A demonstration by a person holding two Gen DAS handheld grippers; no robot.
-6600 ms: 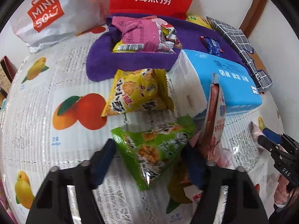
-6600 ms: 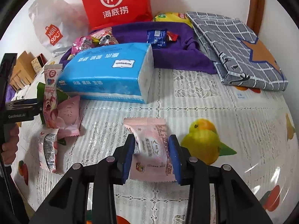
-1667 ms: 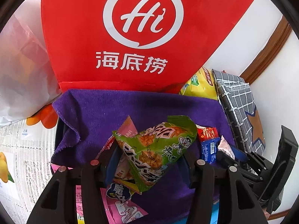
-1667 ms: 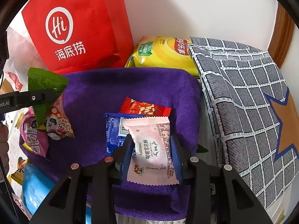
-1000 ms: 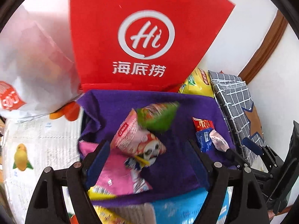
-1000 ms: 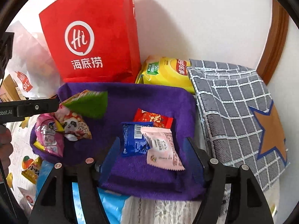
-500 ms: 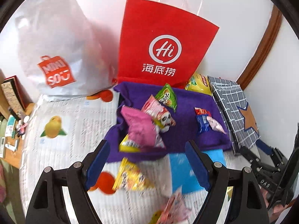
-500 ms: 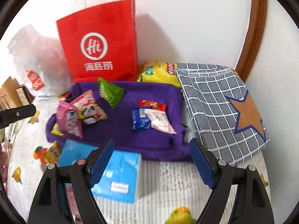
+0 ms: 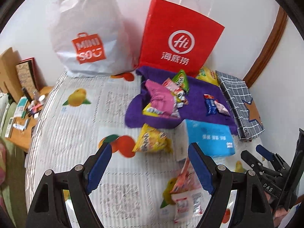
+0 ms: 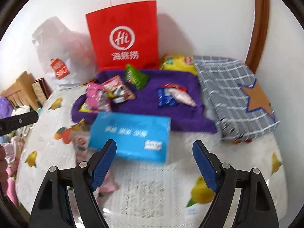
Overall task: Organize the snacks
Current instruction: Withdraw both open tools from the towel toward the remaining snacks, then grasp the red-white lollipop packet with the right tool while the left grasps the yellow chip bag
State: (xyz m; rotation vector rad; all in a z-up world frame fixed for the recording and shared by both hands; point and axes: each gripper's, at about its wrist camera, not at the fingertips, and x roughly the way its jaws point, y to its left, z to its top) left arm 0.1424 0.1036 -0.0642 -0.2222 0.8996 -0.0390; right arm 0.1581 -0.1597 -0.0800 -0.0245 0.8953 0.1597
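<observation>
A purple towel (image 9: 197, 93) (image 10: 152, 102) lies at the back of the table with several snacks on it: a green packet (image 9: 181, 79) (image 10: 135, 77), a pink bag (image 9: 161, 98) (image 10: 96, 96), a blue packet (image 9: 210, 107) (image 10: 165, 96) and a pale pink packet (image 9: 221, 108) (image 10: 182, 96). A yellow packet (image 9: 152, 140) lies on the tablecloth in front of the towel. Pink and white packets (image 9: 187, 188) lie near my left gripper (image 9: 150, 166), which is open and empty. My right gripper (image 10: 153, 163) is open and empty, behind the blue tissue pack (image 10: 131, 136) (image 9: 209, 136).
A red paper bag (image 9: 178, 41) (image 10: 123, 36) and a white plastic bag (image 9: 85, 38) stand against the wall. A grey checked cloth (image 10: 233, 93) lies right of the towel, a yellow chip bag (image 10: 176, 61) behind it. A side table with clutter (image 9: 20, 114) stands left.
Both grippers let go of their packets on the towel and have pulled back toward the front of the table. The green and pale pink packets stay on the towel.
</observation>
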